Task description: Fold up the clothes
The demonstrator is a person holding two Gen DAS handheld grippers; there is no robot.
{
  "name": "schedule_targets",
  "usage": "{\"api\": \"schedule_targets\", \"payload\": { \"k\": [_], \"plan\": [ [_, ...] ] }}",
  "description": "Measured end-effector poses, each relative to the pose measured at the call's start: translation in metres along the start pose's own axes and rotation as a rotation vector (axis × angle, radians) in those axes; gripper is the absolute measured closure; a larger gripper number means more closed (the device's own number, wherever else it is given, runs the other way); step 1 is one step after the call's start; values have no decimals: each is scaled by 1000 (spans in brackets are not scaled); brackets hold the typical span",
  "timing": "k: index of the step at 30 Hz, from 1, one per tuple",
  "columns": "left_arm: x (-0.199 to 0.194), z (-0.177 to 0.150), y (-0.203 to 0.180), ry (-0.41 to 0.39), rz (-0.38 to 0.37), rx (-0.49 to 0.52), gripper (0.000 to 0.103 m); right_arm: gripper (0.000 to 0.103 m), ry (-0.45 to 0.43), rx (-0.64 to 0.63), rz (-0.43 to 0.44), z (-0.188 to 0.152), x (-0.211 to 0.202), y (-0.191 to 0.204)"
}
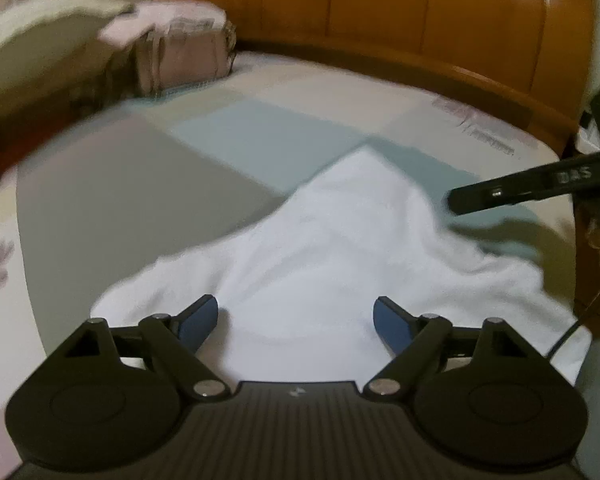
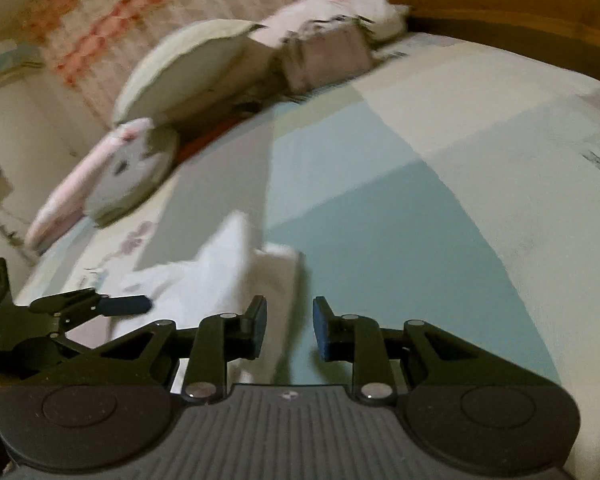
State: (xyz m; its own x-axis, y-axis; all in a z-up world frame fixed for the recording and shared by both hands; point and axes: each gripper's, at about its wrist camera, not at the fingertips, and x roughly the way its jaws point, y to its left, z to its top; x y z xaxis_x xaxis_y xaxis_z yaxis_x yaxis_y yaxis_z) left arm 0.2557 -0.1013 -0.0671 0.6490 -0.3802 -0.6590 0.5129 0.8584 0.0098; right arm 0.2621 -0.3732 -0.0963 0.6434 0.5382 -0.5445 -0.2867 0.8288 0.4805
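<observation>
A white garment [image 1: 340, 248] lies rumpled on the patchwork bed sheet [image 1: 240, 140]. My left gripper [image 1: 296, 314] hovers over its near edge, blue pads wide apart and nothing between them. From the right, the right gripper [image 1: 464, 200] reaches in as a dark bar near the garment's far right edge. In the right wrist view the garment [image 2: 220, 280] sits at lower left, one folded edge running under the left finger [image 2: 258, 326]. There my right gripper [image 2: 290, 326] stands open with a modest gap and its pads press on nothing. The left gripper [image 2: 132, 304] shows at far left.
A wooden headboard [image 1: 420, 20] curves along the far side of the bed. A folded quilt [image 1: 180, 52] and pillows [image 2: 196, 64] are piled at the far left, with a rabbit plush [image 2: 112, 172] beside them. A patterned curtain [image 2: 120, 12] hangs behind.
</observation>
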Motion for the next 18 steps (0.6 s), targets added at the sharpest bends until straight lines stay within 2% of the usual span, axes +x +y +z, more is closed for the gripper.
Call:
{"api": "schedule_targets", "payload": {
  "k": [1,4,7,8,11,13,14,18],
  "plan": [
    [-3,3,-4,-21,-1,18,18,73,-2,-17,22,4,2,2],
    [3,2,-5,6,-8,21,18,73,-11,-100,101,15,13,14],
    [10,2,-5,37,-16,23,17,74,21,-138,180,20,32,15],
    [12,0,0,44,5,4,15,75,41,-148,174,20,39,13],
    [1,6,13,13,12,-50,17,75,95,-181,61,18,56,5],
    [-9,14,19,-19,32,-68,17,74,74,-158,54,21,44,1],
    [-8,13,24,-16,20,-88,17,74,61,-168,48,22,35,4],
    [3,11,48,3,-38,-173,15,73,56,-231,164,18,11,28]
  ]
}}
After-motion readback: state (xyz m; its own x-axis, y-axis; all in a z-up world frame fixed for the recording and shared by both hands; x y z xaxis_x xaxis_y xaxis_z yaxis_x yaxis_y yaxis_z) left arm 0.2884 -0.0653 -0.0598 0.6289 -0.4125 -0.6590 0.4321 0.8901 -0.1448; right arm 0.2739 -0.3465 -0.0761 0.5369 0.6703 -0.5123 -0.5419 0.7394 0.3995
